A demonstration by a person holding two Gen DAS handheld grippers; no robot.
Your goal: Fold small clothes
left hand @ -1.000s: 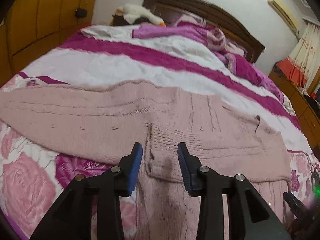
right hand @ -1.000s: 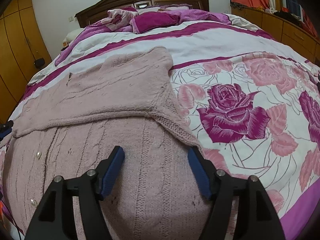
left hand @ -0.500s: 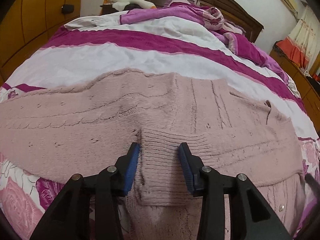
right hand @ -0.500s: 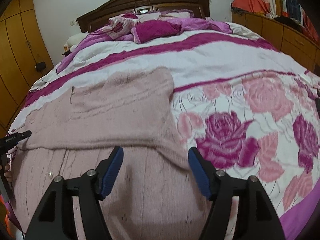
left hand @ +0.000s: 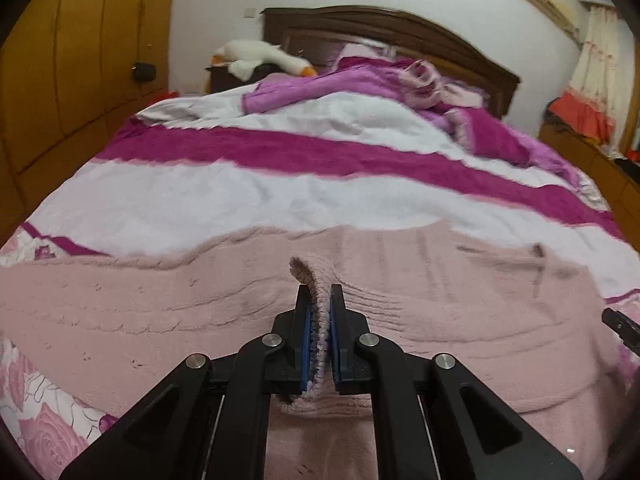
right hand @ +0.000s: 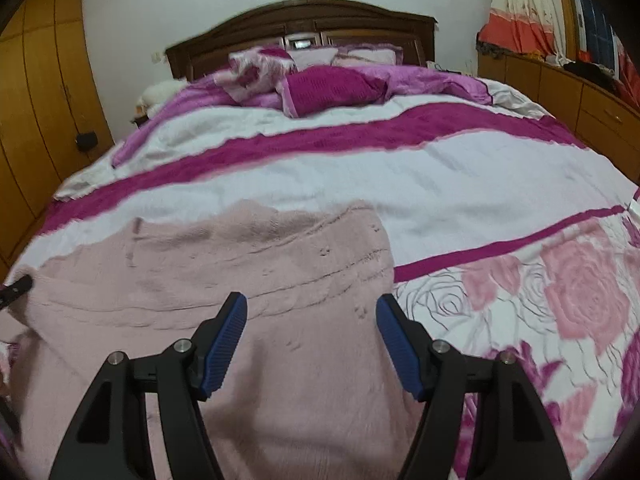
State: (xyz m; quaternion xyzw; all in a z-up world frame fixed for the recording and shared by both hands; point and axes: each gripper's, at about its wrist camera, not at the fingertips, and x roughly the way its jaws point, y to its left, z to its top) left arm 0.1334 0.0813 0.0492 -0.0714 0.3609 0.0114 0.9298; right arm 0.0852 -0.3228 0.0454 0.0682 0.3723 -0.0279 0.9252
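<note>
I've got the pink knit cardigan [left hand: 168, 312] spread flat across the near part of the bed, lying on the bedspread [left hand: 280, 200] w/ its white and magenta bands; from the right wrist view the same cardigan [right hand: 224, 264] fills the lower left, and the rose-print part of the bedspread [right hand: 520, 280] sits to its right. My left gripper [left hand: 320, 312] is clamped tight on the ribbed cuff [left hand: 310, 276] of a sleeve that's folded over the cardigan's body: the blue pads are pressed onto both sides of the knit, and the cuff edge stands up in a small curl just past the tips, lifted off the layer below. The rest of that sleeve lies flat toward the right of the left wrist view, w/ a dark mark or small tear near its far end, can't tell which. My right gripper [right hand: 312, 336] hangs over the cardigan's right side w/ fingers spread wide, nothing between the pads, not touching the knit as far as I can see. Its tips are near the garment's right edge, where pink knit meets the rose print. The left gripper's black tip [right hand: 16, 286] shows at the left edge of the right wrist view, approx. at the cardigan's left side. Further back: rumpled purple bedding [right hand: 332, 88] against the dark wood headboard [right hand: 300, 20], a white plush goose [left hand: 260, 54] on the nightstand side, wood wardrobes [left hand: 80, 60] on the left. Both views are a bit blurred.
</note>
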